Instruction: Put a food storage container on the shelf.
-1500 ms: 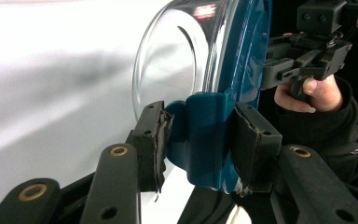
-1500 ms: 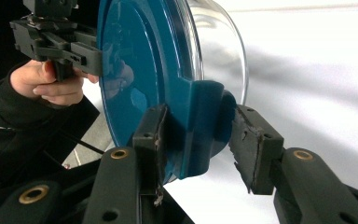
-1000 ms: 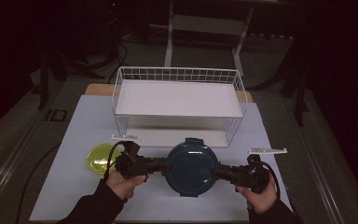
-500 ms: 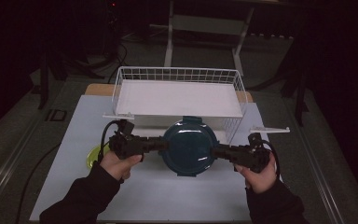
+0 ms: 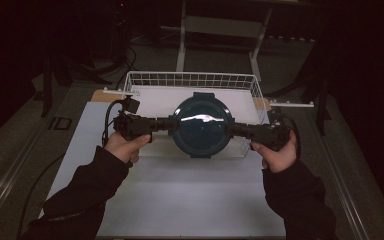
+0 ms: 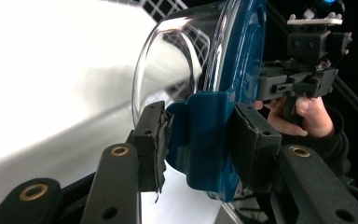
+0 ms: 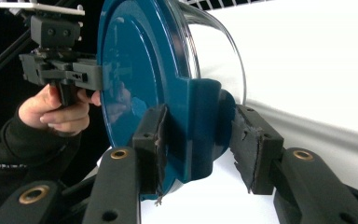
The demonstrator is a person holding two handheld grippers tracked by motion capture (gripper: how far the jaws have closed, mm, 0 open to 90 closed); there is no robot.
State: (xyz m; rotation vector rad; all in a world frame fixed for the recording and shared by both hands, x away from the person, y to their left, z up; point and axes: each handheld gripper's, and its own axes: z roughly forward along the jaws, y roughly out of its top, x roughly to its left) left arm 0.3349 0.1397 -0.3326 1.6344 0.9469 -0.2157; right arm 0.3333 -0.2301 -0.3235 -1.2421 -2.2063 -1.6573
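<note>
Black padded fingers [image 6: 151, 144] of the left gripper [image 5: 166, 124] and right gripper [image 5: 231, 128] clamp opposite side latches of a round clear glass container with a dark teal lid [image 5: 200, 125], held aloft above the white table [image 5: 180, 200], before a white wire basket [image 5: 190, 79].

A: What does the tabletop [image 5: 190, 200] look like?
B: White and flat, with a strip of bare wood showing at its far corners.
A: And what stands on it?
B: A white wire basket [image 5: 145, 80] at the far edge, its floor white too.
</note>
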